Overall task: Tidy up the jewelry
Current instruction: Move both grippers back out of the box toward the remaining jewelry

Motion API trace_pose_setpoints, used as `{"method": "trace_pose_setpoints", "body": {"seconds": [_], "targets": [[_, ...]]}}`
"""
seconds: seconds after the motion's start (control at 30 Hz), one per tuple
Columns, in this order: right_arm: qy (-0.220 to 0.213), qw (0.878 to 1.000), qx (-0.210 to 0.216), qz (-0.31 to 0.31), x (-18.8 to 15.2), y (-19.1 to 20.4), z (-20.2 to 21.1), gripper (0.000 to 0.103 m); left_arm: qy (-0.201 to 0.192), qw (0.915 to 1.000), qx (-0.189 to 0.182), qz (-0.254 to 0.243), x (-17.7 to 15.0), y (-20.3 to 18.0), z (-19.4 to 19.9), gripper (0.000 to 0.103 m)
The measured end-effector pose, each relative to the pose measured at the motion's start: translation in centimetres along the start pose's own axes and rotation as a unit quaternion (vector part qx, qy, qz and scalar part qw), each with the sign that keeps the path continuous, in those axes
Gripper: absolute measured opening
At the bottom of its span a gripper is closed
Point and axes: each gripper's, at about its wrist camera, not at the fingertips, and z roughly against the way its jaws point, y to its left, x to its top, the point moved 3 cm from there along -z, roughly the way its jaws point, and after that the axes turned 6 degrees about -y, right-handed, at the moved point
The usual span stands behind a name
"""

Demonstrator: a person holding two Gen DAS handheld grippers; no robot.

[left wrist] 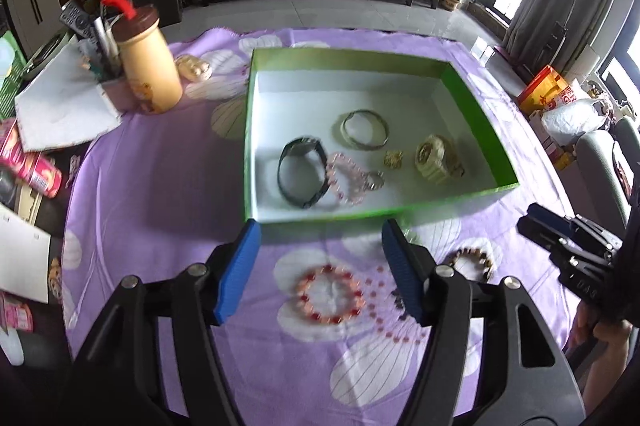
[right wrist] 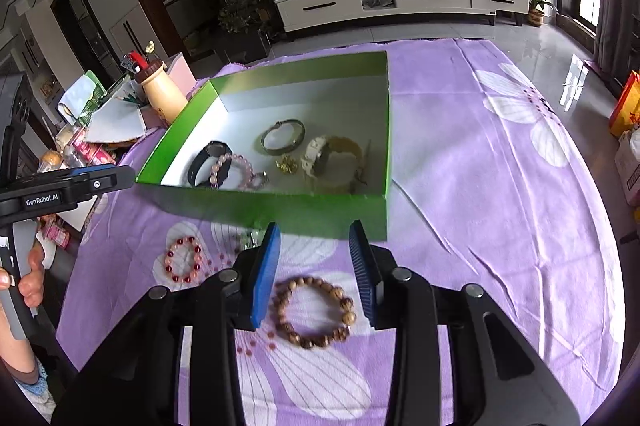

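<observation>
Jewelry is split between the green box [left wrist: 476, 129] and the purple floral cloth [left wrist: 160, 177] covering the surface. Inside the box I see a black watch [left wrist: 302, 171] at 9 o'clock, a pink bead bracelet [left wrist: 346, 177] touching it, a pair of metal bangles [left wrist: 365, 128] toward 12, a small gold piece [left wrist: 393, 159] near the middle, and a cream watch [left wrist: 437, 158] at 3 o'clock.

On the cloth, outside the near wall of the box, lie two loose pieces. My left hand-held gripper [left wrist: 322, 268] hangs above the red bead bracelet [left wrist: 331, 294], jaws spread wide, nothing between them; the bracelet sits between the blue pads in the left wrist view. My right hand-held gripper [right wrist: 316, 268] is also wide and empty, hanging over the brown wooden bead bracelet [right wrist: 314, 312], which lies between its pads in the right wrist view. The red bracelet is at 9 o'clock of the brown one, apart from it.

At 10 o'clock from the box stands a tan bottle [left wrist: 149, 65] with a brown cap, beside a pen holder [left wrist: 105, 63].
</observation>
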Motion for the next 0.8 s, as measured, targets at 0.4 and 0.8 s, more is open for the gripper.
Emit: {"method": "trace_pose_setpoints", "body": {"seconds": [0.4, 0.8], "targets": [[0.022, 0.999, 0.022, 0.009, -5.0, 1.6, 1.5, 0.036, 0.064, 0.9971, 0.020, 0.037, -6.8, 2.9, -2.3, 0.064], [0.063, 0.995, 0.066, 0.031, -9.5, 4.9, -1.1, 0.036, 0.070, 0.9969, 0.034, 0.013, -8.6, 1.5, -4.6, 0.059]]}}
